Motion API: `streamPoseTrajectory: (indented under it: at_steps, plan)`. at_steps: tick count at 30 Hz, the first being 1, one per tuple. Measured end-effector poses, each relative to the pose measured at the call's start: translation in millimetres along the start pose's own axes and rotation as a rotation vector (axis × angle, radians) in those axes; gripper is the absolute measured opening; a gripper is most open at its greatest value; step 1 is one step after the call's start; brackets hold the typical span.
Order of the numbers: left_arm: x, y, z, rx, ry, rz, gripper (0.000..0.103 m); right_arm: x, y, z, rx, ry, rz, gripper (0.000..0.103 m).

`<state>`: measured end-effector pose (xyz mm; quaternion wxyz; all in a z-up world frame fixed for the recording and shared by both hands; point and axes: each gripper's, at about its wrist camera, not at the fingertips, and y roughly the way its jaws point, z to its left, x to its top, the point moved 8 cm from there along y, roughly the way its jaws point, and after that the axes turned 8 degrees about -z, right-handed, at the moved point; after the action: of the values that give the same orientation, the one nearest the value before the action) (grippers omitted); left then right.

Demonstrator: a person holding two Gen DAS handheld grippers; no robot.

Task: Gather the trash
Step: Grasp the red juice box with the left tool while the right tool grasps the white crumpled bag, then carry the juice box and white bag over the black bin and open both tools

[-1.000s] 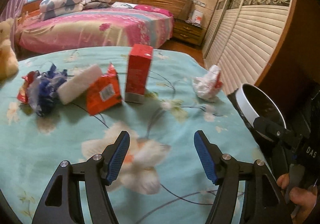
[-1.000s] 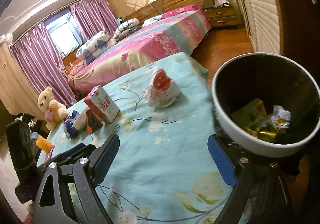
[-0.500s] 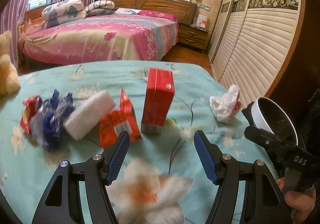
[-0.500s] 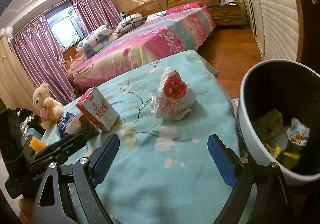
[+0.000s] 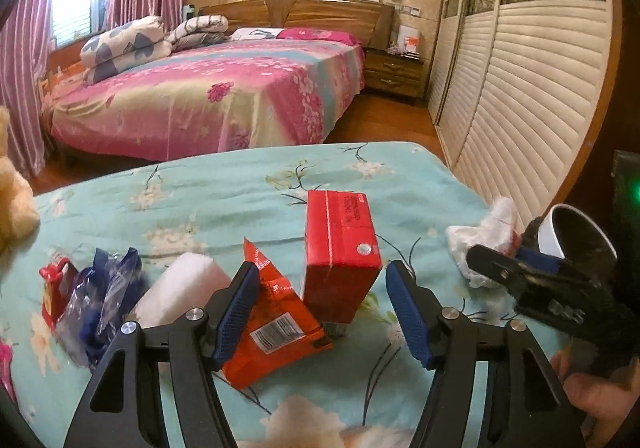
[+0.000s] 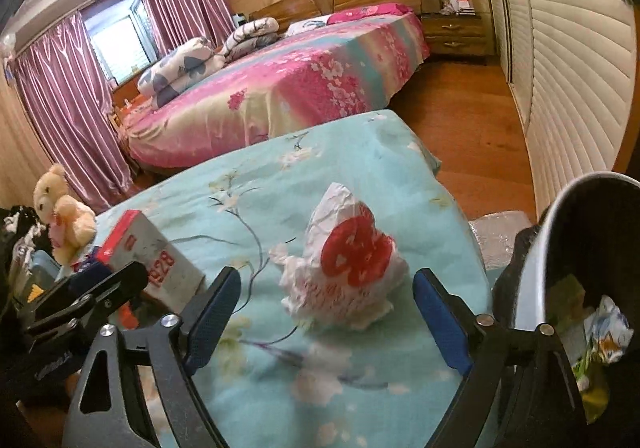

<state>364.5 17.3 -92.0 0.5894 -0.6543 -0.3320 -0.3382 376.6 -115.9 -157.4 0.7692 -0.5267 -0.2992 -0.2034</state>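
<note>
- Over the last second both hand-held grippers have moved in on the trash. The left hand-held gripper (image 5: pixel 320 312) was well back from the pile and now has the red carton (image 5: pixel 340 260) and orange packet (image 5: pixel 272 324) just ahead of its wide-apart, empty jaws.
- The right hand-held gripper (image 6: pixel 326 322), also spread and empty, has swung off the bin (image 6: pixel 560 248) and now frames the crumpled wrapper (image 6: pixel 344 268).
- The carton stands upright on the surface (image 5: pixel 224 188); the packet leans beside it, perhaps touching, though the view is too blurred to say.
- The bin at the surface's right edge already holds some scraps, so I'd judge the job part done, with two grabs next.
</note>
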Motion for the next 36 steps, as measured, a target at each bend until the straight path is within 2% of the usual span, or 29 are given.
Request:
streamPoseTrajectory:
  at_steps: [1,2,3,5,8,19,36]
  plan:
    - [-1,1,-2,-0.004,0.010,0.001,0.048,-2,3,-2,-0.009,0.001,0.009,0.062]
    - [-1,2,-3,-0.013,0.018,0.004,0.037,-3,4,-4,-0.014,0.004,0.015,0.054]
    - [-2,2,-5,-0.033,0.024,0.007,0.029,-2,4,-7,-0.015,0.008,0.011,0.053]
    - [-2,2,-6,-0.033,0.030,0.007,0.029,0,-2,-7,-0.010,0.008,-0.010,0.044]
    - [-4,-2,-6,-0.058,0.007,0.005,0.029,0,-14,-6,0.013,0.015,-0.026,0.041]
    - [-18,-41,-24,-0.154,-0.017,-0.010,0.029,-7,-66,-4,0.081,0.054,-0.081,0.041]
    - [-28,-70,-67,-0.262,0.044,-0.013,0.029,-18,-122,-40,0.051,0.118,-0.138,0.041]
